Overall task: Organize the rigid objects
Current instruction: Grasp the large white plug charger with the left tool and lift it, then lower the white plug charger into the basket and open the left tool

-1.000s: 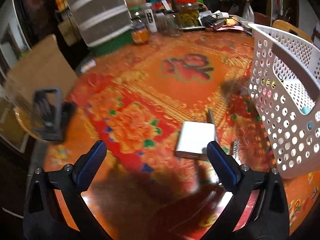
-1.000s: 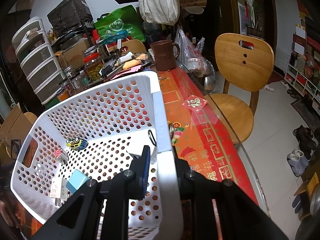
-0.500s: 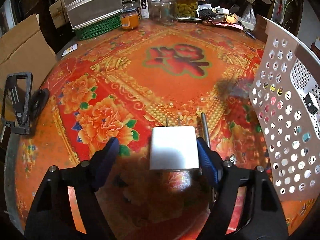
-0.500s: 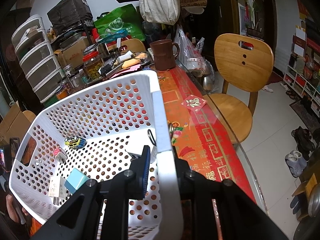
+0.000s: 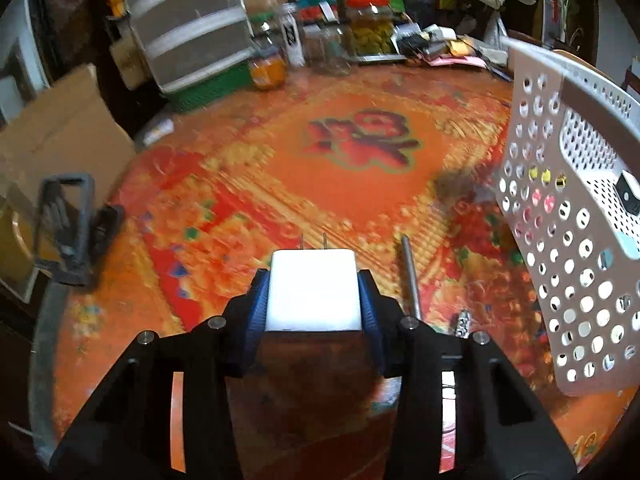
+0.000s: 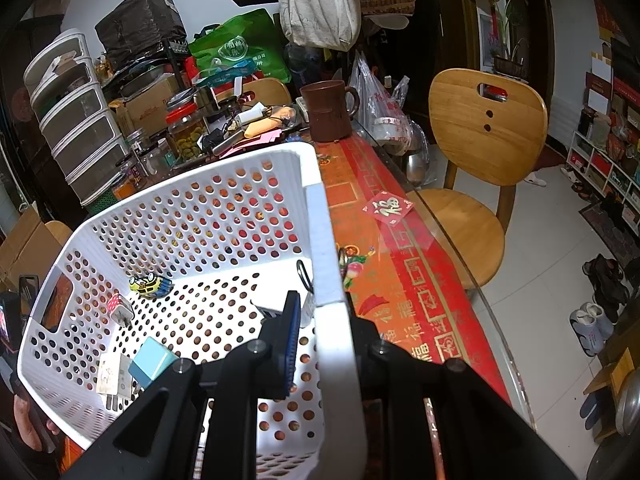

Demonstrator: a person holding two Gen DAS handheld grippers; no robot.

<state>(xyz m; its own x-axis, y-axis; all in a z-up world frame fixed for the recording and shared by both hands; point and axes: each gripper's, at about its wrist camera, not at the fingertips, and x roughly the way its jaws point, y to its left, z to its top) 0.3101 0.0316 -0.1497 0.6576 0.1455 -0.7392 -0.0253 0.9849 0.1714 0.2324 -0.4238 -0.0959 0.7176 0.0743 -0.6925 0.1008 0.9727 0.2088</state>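
My left gripper (image 5: 313, 292) is shut on a white plug adapter (image 5: 313, 290), its two prongs pointing away from me, just above the red flowered tablecloth (image 5: 280, 168). A white perforated basket (image 5: 568, 256) stands to its right, tilted. My right gripper (image 6: 326, 340) is shut on the basket's near rim (image 6: 332, 308). Inside the basket lie a yellow toy car (image 6: 150, 284), a pink-and-white plug (image 6: 120, 310), a light blue block (image 6: 152, 366) and a white charger (image 6: 114, 378).
A metal rod (image 5: 410, 276) and a small metal piece (image 5: 462, 322) lie right of the adapter. A black phone stand (image 5: 70, 232) stands at the table's left edge. Jars (image 5: 370, 26), a drawer unit (image 5: 184, 28) and clutter line the far edge. A wooden chair (image 6: 476, 172) stands beside the table.
My left gripper moved onto the white adapter and closed on it. The right gripper kept its hold on the basket rim, and the basket shifted slightly.
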